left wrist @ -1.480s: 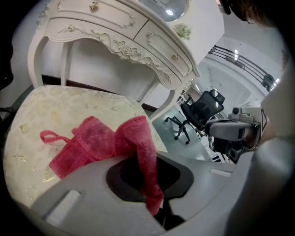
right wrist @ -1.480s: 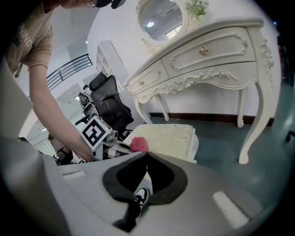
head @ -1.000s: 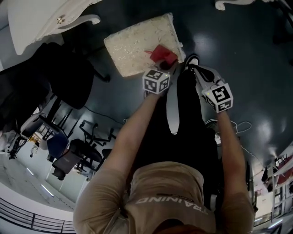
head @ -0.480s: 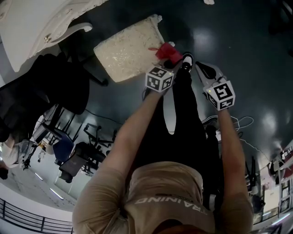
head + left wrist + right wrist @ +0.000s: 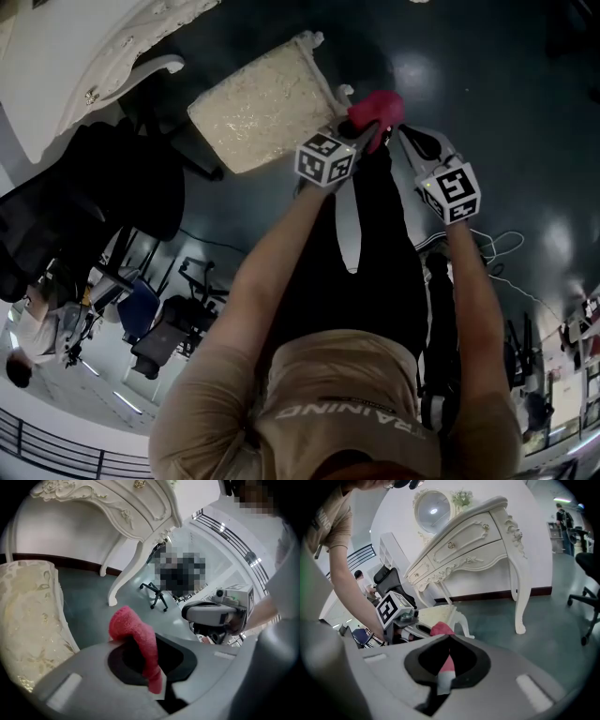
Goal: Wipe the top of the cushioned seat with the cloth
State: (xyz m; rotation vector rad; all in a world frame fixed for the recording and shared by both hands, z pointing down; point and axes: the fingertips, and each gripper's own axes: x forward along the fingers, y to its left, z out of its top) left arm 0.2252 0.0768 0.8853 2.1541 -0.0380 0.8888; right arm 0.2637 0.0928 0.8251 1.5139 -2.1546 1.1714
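Observation:
The cream cushioned seat (image 5: 253, 108) stands on the dark floor, and its edge shows at the left of the left gripper view (image 5: 28, 620). My left gripper (image 5: 361, 133) is shut on the red cloth (image 5: 376, 110), which it holds in the air just right of the seat's corner, off the cushion. The cloth (image 5: 136, 637) drapes down through its jaws. My right gripper (image 5: 401, 136) hangs close beside the cloth with its jaws together and nothing in them. In the right gripper view the cloth (image 5: 441, 630) shows just beyond its tips (image 5: 448, 639).
A white carved dressing table (image 5: 478, 541) with a round mirror stands behind the seat, its legs on the floor. Black office chairs (image 5: 122, 178) crowd the left. The person's dark legs and a shoe (image 5: 375, 216) are right below the grippers. Cables (image 5: 497, 253) lie at the right.
The left gripper has carried the cloth off the seat's top, rightwards past its corner. The right gripper stays beside it.

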